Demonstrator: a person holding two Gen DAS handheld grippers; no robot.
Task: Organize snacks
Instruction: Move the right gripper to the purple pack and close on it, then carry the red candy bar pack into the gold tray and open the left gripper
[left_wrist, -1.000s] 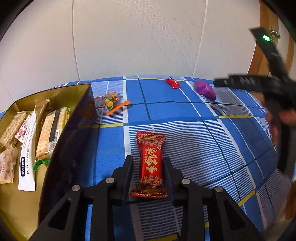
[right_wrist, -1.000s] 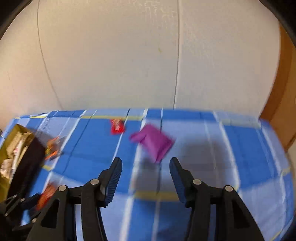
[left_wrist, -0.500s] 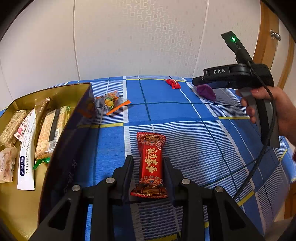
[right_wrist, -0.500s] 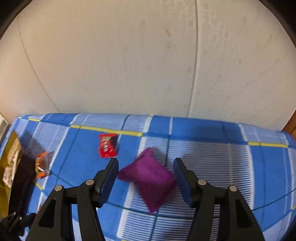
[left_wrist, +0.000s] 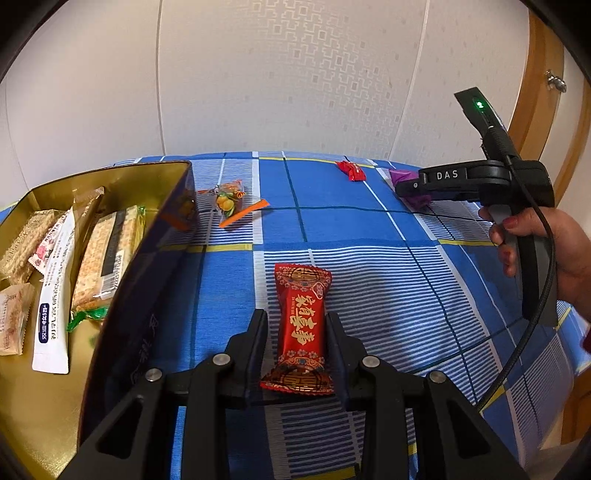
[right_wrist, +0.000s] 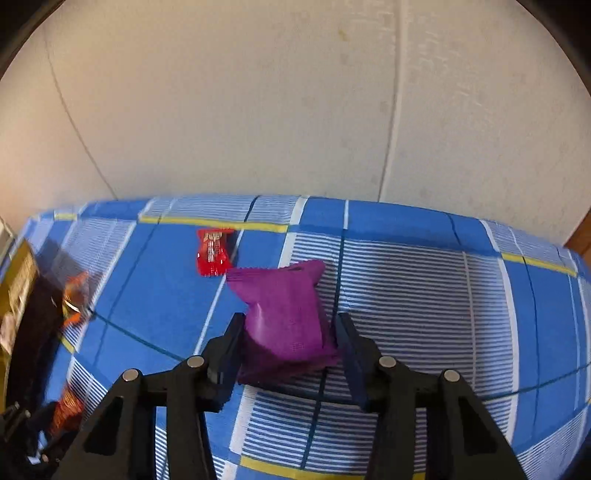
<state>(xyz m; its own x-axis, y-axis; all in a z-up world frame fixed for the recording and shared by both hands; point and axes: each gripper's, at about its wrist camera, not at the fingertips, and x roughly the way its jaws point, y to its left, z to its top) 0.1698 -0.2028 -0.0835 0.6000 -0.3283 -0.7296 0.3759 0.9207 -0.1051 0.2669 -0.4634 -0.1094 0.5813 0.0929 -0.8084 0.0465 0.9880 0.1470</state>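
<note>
The red candy bar (left_wrist: 303, 325) lies lengthwise on the blue plaid cloth (left_wrist: 369, 229) between my left gripper's (left_wrist: 295, 334) fingers, which flank it closely, but I cannot tell whether they pinch it. My right gripper (right_wrist: 290, 332) is spread around the purple packet (right_wrist: 284, 314), not yet squeezing, with a small red candy (right_wrist: 212, 251) at 11 o'clock. I judge both are lined up for the gold tin (left_wrist: 162, 206) at 9 o'clock.
</note>
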